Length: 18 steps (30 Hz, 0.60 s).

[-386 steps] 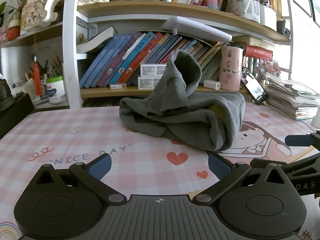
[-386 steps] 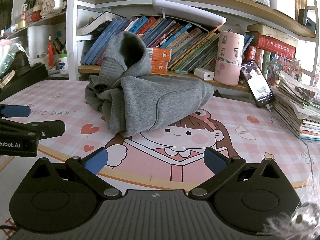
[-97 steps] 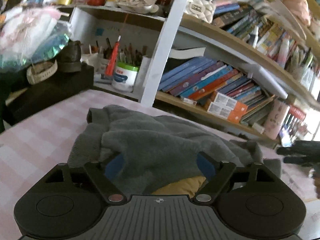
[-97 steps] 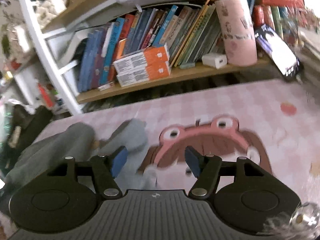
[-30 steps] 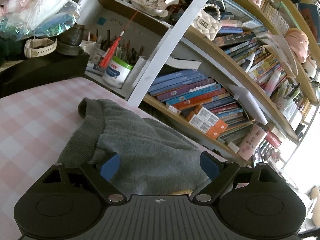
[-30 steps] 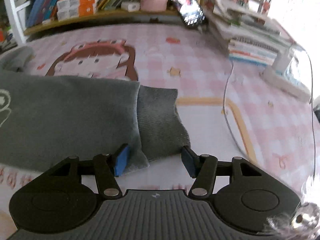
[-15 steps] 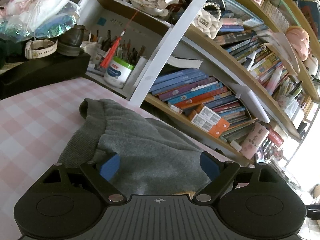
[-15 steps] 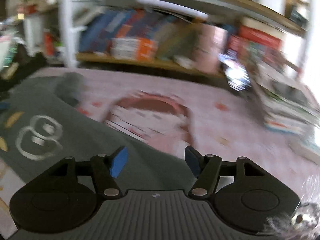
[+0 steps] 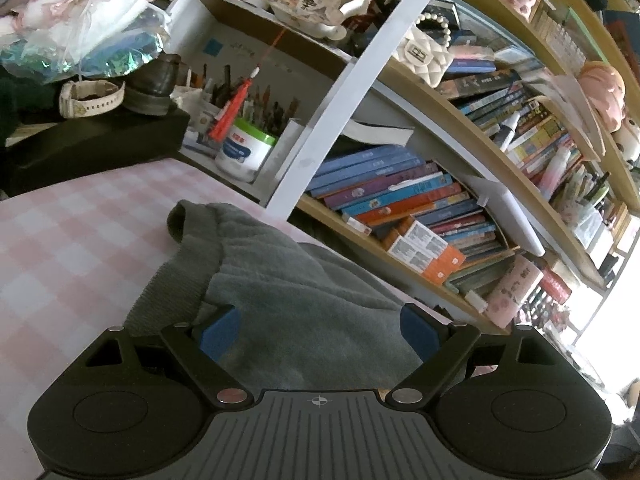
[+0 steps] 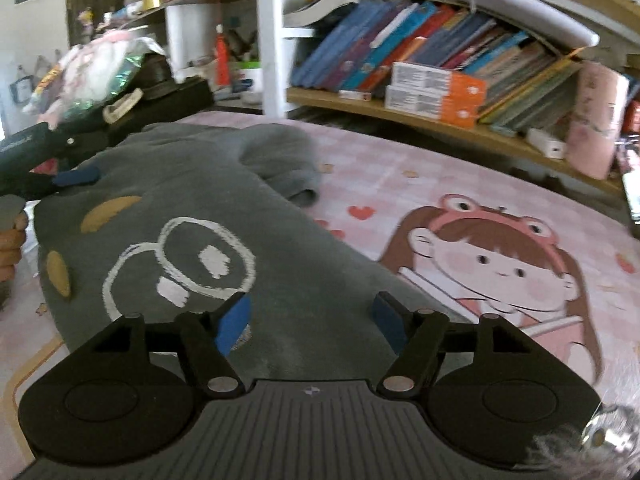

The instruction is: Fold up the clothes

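the grey sweatshirt (image 10: 192,216) lies spread print-side up on the pink cartoon mat (image 10: 460,200), so the step in hand looks like the last of the flattening before the first fold, with no fold made yet.

the right gripper (image 10: 312,320) hovers over the lower body of the garment; its jaws are opening, the cloth lies below and ahead of them and nothing is pinched between the pads. the white ring print sits just ahead and to the left of its left jaw, and a rolled cuff (image 10: 292,176) lies further ahead, near the mat's bare part.

the left gripper (image 9: 316,330) has its jaws wide, straddling a raised hump of the grey cloth near the ribbed hem (image 9: 168,292); the pads flank the fabric, but i cannot tell that they press it, so i read it as not gripped. in the right wrist view its blue pad rests by the far left edge of the sweatshirt.

next, to my judgement, each gripper needs an edge or a sleeve between its jaws, closed firmly on one layer, then carried across the body toward the middle.
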Tool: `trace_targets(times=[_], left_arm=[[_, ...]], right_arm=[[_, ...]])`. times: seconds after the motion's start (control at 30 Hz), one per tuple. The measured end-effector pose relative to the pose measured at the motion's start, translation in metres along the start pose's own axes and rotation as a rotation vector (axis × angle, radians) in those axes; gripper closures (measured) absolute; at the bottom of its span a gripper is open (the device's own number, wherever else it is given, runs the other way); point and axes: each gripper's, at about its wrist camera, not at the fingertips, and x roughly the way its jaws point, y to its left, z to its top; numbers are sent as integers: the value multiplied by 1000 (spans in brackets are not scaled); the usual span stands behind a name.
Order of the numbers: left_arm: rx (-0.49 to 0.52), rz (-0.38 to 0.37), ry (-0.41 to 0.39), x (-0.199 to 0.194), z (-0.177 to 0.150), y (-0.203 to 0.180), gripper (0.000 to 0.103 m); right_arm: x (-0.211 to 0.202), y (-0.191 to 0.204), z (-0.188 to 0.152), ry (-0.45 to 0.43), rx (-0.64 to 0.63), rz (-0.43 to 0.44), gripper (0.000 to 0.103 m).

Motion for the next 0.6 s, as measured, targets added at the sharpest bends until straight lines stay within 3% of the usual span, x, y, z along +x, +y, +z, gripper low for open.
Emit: trace_targets(times=[0.13,0.27,0.37,0.5,0.6], left_arm=[[38,38,-4,-4,1,-6,13],[97,90,-67,-27,4,-13,14],[144,183,-56,-43,9,-16,16],[211,286,-48,-62,13,-21,16],[193,325,-36,-66,13,-19,17]], right_arm=[[2,4,6,-26,-16,68,34],[9,14,9,-42,-94,145,29],[17,20,7,-39,-152,161,29],[18,10,0,-47,-100,215,28],[13,0,-2,-54,-56,227,24]])
